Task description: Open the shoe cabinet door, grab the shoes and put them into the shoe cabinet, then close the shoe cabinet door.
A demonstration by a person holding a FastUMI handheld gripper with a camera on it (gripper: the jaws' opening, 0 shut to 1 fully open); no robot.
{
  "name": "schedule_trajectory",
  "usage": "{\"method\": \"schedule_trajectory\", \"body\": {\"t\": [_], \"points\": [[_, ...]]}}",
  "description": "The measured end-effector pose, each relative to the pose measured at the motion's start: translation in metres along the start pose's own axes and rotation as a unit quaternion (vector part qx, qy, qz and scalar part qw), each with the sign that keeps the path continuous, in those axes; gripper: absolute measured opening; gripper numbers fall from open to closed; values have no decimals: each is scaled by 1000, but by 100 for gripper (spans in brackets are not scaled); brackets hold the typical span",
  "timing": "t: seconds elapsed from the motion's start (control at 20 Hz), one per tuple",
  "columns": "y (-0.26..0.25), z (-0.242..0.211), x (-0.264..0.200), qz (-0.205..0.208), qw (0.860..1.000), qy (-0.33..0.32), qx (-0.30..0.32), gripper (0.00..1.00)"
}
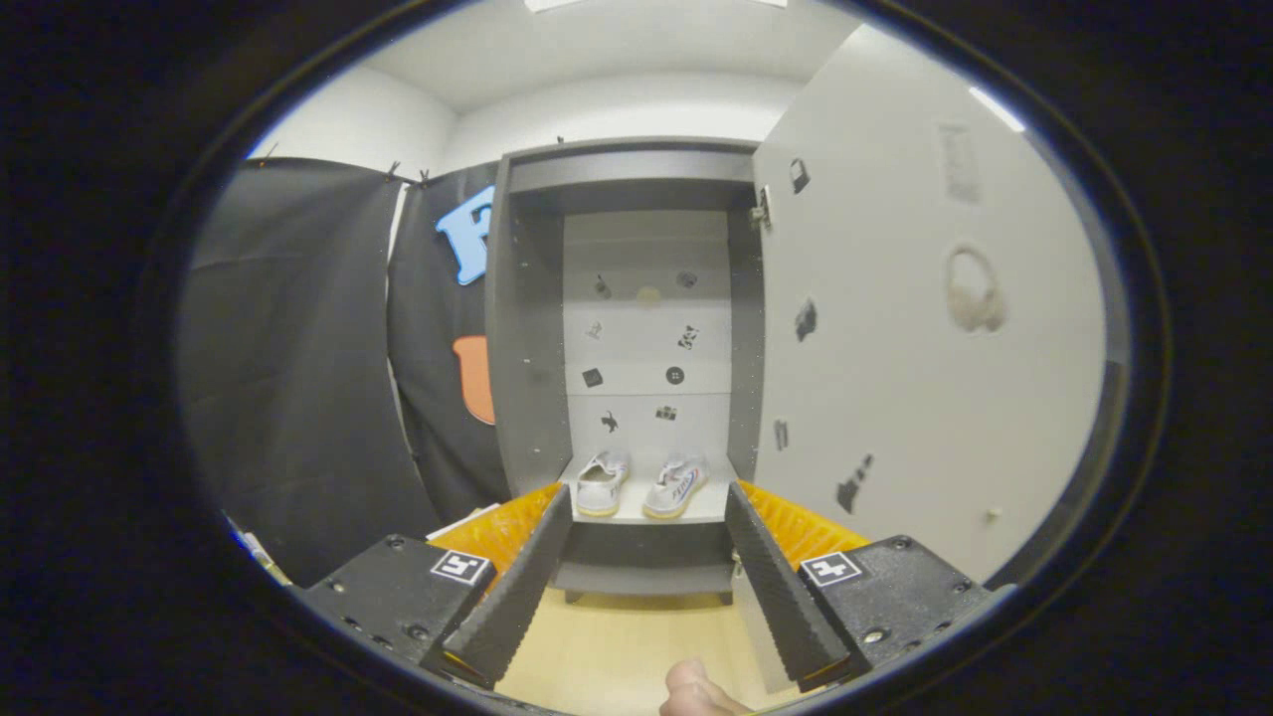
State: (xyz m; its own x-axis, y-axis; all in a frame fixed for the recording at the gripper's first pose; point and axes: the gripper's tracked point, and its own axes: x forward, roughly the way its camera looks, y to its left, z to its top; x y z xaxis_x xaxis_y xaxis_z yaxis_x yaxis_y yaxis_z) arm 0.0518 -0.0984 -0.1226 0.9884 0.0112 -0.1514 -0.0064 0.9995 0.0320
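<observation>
A grey shoe cabinet [636, 189] stands straight ahead, against a white wall. Its door [925, 328] is swung wide open on the right, the inner face turned toward the camera and dotted with small dark stickers and a few faint marks. The cabinet's pale back panel carries similar small stickers.

A pair of white shoes [641, 484] sits side by side on the cabinet's bottom shelf [696, 512], toes pointing outward toward the camera. The two shoes are close together but not touching.

The gripper [646, 522] is held well back from the cabinet, pointing at the shelf. Its jaws are spread wide and hold nothing; the shoes appear beyond and between the two fingers [517, 587]. Nothing lies between the fingertips and the shelf.

A black cloth [298, 368] hangs to the left of the cabinet as the booth's wall. A pale wooden floor [617, 646] runs below the fingers up to the cabinet's base. Part of a person's finger [696, 691] shows at the bottom, between the gripper's fingers.
</observation>
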Motion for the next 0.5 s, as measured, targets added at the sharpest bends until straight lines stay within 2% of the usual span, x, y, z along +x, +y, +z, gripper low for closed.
{"method": "schedule_trajectory", "body": {"t": [0.25, 0.4, 0.5], "points": [[-51, 1, -76, -33, 999, -13, -7, 99], [-89, 4, -94, -42, 999, -31, 8, 99], [-113, 0, -99, -33, 999, -27, 16, 100]]}}
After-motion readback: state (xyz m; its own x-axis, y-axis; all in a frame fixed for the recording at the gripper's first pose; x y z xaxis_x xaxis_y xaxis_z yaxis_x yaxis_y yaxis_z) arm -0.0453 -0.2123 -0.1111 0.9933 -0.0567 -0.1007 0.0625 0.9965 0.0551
